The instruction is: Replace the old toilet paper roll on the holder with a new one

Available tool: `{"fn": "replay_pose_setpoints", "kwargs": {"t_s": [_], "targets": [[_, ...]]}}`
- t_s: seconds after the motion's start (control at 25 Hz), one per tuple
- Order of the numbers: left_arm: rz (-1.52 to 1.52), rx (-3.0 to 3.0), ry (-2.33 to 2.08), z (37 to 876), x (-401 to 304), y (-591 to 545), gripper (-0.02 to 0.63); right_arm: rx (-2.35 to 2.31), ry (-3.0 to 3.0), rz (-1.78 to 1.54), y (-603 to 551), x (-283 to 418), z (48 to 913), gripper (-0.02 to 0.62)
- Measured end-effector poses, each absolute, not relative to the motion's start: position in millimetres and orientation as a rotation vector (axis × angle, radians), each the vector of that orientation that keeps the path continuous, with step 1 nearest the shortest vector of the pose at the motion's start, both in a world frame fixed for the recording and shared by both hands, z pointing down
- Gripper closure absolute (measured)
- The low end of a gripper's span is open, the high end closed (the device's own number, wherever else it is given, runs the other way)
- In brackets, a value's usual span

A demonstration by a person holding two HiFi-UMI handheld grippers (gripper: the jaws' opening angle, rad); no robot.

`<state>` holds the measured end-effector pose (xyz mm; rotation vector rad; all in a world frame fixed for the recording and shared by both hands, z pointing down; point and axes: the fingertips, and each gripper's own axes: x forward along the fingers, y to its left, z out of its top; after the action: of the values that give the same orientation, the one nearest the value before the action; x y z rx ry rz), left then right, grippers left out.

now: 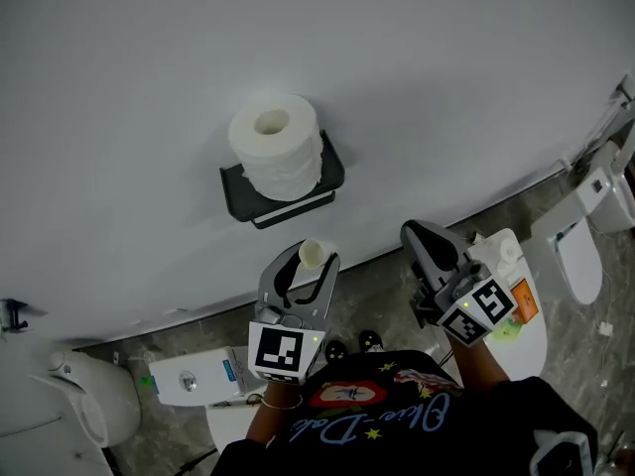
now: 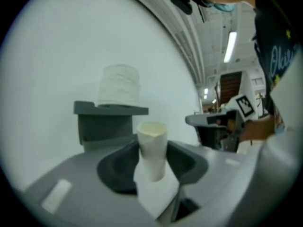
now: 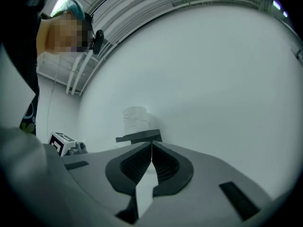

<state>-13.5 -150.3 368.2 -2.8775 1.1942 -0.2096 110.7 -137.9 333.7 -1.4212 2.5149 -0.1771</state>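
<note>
A full white toilet paper roll stands upright on top of the dark wall-mounted holder. Just below the holder, my left gripper is shut on an empty cardboard tube. In the left gripper view the tube stands upright between the jaws, with the holder and the roll behind it. My right gripper hangs to the right of the left one, shut and empty. The right gripper view shows its jaws pressed together, with the roll and the holder further off.
A plain white wall fills most of the view. Toilets stand on the grey floor at the right and lower left, with a white tank below my left hand. My left gripper's marker cube shows in the right gripper view.
</note>
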Motion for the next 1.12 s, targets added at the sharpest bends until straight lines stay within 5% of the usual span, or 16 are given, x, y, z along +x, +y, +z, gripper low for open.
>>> {"fn": "replay_pose_setpoints", "kwargs": {"t_s": [0.64,0.88,1.0,1.12], "targets": [[-0.115,-2.831,1.350,363,-55,-146,0.425,-1.267,2.665,-0.079,-142,69,322,0.581],[-0.052,-2.837,1.344,358,-57,-145,0.425,-1.101,3.023,0.462,-154,38,256,0.579],[-0.006,-2.841,1.339,357,-59,-143,0.423,-0.970,3.200,0.788,-165,19,223,0.462],[0.002,-2.836,1.367,358,-66,-141,0.423,-0.642,3.355,1.156,-169,-14,206,0.436]]}}
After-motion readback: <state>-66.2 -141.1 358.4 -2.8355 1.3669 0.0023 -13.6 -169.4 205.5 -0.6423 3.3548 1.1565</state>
